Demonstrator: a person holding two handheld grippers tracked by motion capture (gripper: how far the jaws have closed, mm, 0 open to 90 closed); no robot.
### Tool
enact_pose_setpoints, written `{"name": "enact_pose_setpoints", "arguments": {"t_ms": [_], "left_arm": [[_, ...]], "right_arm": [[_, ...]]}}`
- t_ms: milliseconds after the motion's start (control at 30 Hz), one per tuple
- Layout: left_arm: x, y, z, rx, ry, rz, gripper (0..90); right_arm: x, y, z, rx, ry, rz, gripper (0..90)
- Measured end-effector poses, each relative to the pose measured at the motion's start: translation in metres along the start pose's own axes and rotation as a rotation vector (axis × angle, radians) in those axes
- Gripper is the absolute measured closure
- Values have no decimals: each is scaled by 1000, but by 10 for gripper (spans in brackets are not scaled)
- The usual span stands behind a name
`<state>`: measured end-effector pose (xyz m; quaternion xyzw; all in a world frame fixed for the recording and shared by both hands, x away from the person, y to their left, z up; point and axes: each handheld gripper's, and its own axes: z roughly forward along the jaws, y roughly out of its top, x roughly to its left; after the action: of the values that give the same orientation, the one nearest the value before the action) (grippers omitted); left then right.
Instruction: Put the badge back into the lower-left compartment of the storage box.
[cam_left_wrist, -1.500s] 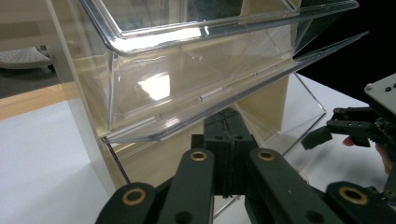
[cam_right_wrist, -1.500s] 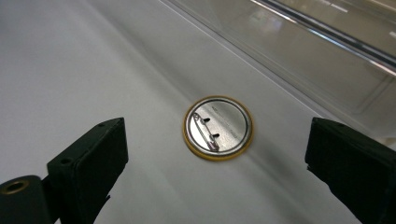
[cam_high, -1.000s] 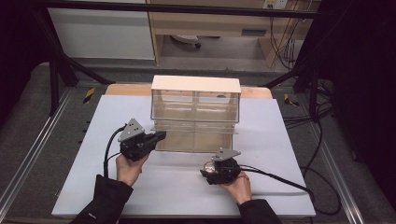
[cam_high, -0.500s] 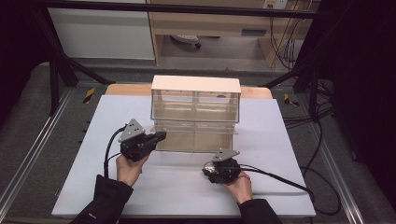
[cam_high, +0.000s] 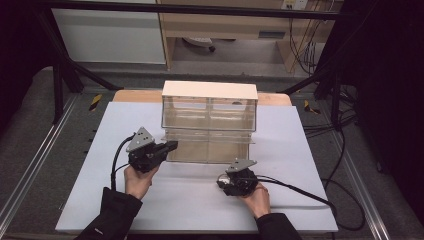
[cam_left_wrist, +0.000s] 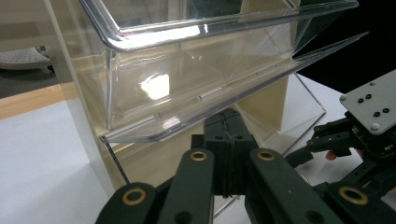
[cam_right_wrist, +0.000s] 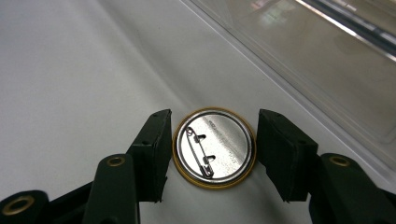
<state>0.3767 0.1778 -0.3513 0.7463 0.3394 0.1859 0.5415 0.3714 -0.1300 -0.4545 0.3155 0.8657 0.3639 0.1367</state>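
A round metal pin badge with a gold-coloured rim (cam_right_wrist: 215, 147) lies face down on the white worktop (cam_high: 190, 210), its silver back and safety-pin clasp turned up. It sits on the near right part of the sheet, just in front of the clear plastic drawer cabinet with a cream top (cam_high: 210, 90). The right claw (cam_right_wrist: 212, 154) has its jaws apart, one on each side of the badge; the left jaw looks to be at or nearly at the rim, the right jaw stands a little off it.

The badge is probably light, stiff and thin, with a smooth rim that could skid on the worktop or pop out of a pinch. The best hold is likely across the rim at its widest, jaws low against the sheet (the clasp itself looks too slight and springy to trust).

The left claw (cam_left_wrist: 226, 154) has its jaws together and sits under the front lip of a clear pulled-out drawer (cam_left_wrist: 196, 93) on the cabinet's left side, seemingly propping or holding it out. That drawer appears empty, and the other compartments show nothing certain through the glare.
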Motion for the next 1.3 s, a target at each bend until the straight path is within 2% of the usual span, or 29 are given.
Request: {"name": "enact_pose_setpoints", "arguments": {"t_ms": [967,1300], "left_arm": [[1,0,-1,0,2,5,895],[1,0,-1,-1,2,6,895]], "right_arm": [[1,1,-2,9,4,12,468],[1,4,-8,-6,6,10,468]]}}
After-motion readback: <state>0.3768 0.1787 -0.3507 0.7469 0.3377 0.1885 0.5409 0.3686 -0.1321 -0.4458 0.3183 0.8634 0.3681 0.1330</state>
